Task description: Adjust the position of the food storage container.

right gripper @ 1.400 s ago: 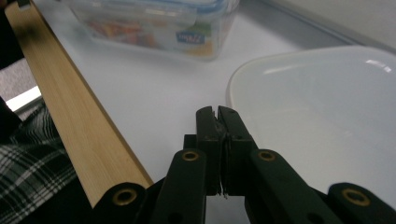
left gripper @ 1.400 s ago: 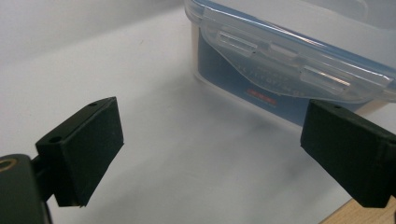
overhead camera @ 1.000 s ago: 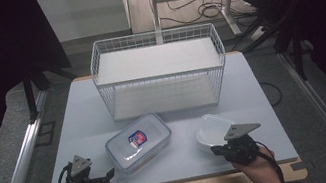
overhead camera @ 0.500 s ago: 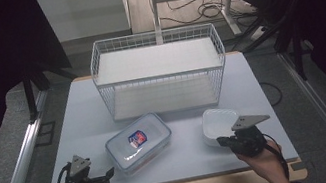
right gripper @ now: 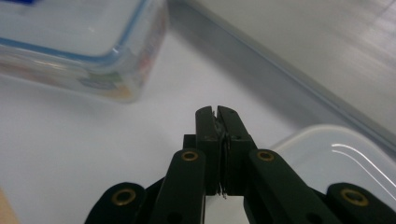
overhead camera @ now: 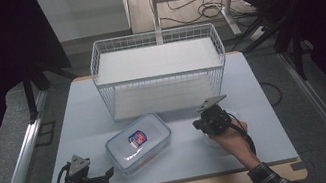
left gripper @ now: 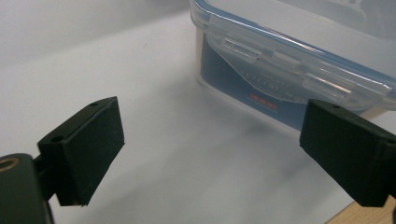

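Right gripper view: the right hand-held gripper (right gripper: 220, 114) has its jaws pressed together on the thin rim of a clear tub (right gripper: 343, 158), which trails to its right, low over the tabletop (overhead camera: 251, 86). Judgement: keep the pinch firm and the tub level while carrying it. A lidded box (overhead camera: 138, 141) lies to the left; the left hand-held gripper (left gripper: 212, 154) rests spread, just near of that box.

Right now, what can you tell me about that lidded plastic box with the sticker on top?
The lidded plastic box is clear and rectangular with rounded corners. Its lid has a blue seal around the rim, fold-down clip latches on the sides and a red-and-blue sticker on top. It sits closed and flat, turned at an angle, on the white table, in front of the wire basket. Nothing grips it.
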{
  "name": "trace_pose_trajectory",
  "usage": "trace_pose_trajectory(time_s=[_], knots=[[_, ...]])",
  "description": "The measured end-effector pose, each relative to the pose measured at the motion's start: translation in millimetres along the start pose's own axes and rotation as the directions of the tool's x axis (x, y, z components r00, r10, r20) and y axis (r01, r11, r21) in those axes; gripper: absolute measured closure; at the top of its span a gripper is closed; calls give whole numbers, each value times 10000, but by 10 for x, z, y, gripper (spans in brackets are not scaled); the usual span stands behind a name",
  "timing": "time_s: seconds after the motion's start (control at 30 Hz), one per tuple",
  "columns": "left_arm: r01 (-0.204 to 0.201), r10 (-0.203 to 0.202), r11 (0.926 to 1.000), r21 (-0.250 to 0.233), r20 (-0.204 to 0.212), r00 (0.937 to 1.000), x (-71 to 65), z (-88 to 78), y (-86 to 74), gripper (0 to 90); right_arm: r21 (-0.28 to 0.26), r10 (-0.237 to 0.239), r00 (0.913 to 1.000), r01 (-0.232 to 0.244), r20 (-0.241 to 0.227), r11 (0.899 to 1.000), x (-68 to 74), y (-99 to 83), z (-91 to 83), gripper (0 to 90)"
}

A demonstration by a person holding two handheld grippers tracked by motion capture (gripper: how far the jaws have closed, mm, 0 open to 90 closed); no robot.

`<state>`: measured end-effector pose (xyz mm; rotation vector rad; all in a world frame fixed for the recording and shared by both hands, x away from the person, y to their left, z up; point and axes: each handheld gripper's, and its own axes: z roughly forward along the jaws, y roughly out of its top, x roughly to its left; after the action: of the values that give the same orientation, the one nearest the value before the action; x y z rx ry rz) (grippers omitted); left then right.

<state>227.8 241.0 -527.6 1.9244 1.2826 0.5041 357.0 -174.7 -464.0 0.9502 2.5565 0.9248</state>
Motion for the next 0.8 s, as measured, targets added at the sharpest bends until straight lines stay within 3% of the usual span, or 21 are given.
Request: trace_pose_trajectory(time_s=[0.13,0.23,0.33,0.53,0.8], knots=[[19,-20,10000,56,63,10000,1,4,0,72,-63,402,9989,-403,-237,9992,-67,-47,5,894],[-36,36,10000,82,33,10000,-11,3,5,72,-14,357,9992,-357,165,9994,-107,-68,-35,895],[-22,22,10000,78,39,10000,-11,1,6,71,-138,721,9974,-720,78,9973,-194,-135,-86,895],[48,-51,9997,256,121,9999,-15,12,4,71,-196,1228,9919,-1223,321,9923,-365,-338,-276,895],[71,-80,9990,447,191,9998,-30,17,14,54,-150,1604,9855,-1598,560,9870,-474,-578,-504,893]])
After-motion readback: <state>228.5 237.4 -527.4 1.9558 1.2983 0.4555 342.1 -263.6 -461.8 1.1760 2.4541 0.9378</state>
